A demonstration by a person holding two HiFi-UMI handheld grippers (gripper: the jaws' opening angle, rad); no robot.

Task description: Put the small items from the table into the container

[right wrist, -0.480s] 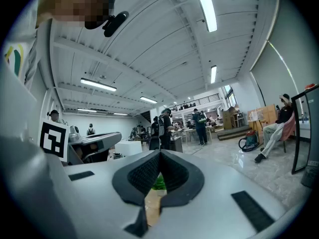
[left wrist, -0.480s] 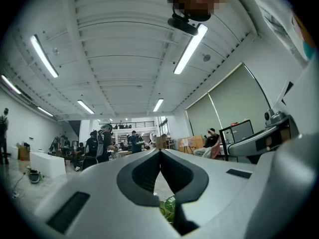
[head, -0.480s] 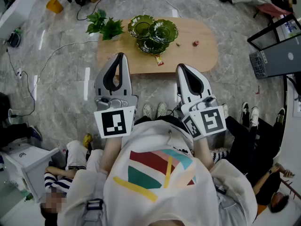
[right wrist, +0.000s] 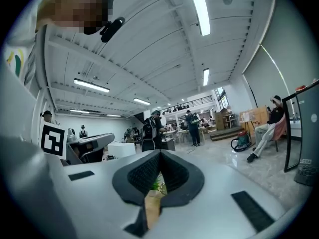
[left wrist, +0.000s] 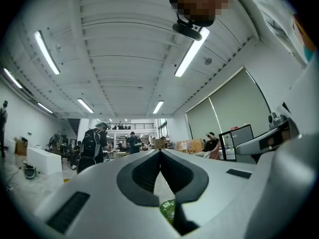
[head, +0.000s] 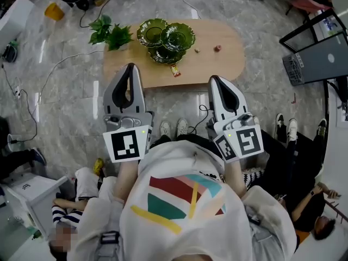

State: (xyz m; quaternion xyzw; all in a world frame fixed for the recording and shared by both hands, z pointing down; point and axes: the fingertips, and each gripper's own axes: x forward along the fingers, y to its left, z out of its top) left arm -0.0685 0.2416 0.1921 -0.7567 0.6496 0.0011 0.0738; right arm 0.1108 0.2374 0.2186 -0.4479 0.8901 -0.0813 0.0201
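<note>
In the head view a low wooden table [head: 217,67] stands ahead of me on the floor. A green glass container [head: 165,39] made of three joined bowls sits on it. Small items lie on the tabletop: a red-and-yellow packet [head: 175,71] just in front of the bowls, a tiny piece [head: 197,50] and a red piece [head: 217,48] to the right. My left gripper [head: 130,67] and right gripper [head: 213,79] are held level short of the table's near edge, both shut with nothing between the jaws. Both gripper views look across the room over shut tips [left wrist: 160,151] [right wrist: 160,152].
A potted green plant [head: 109,34] stands at the table's left end. Cables run over the marble floor at left. A black stand with a laptop [head: 318,53] is at right. People sit on the floor around me, and others stand far off in the room.
The table and its items have slid slightly left and up in the head view as my head moved. Both grippers stay shut in much the same pose.
</note>
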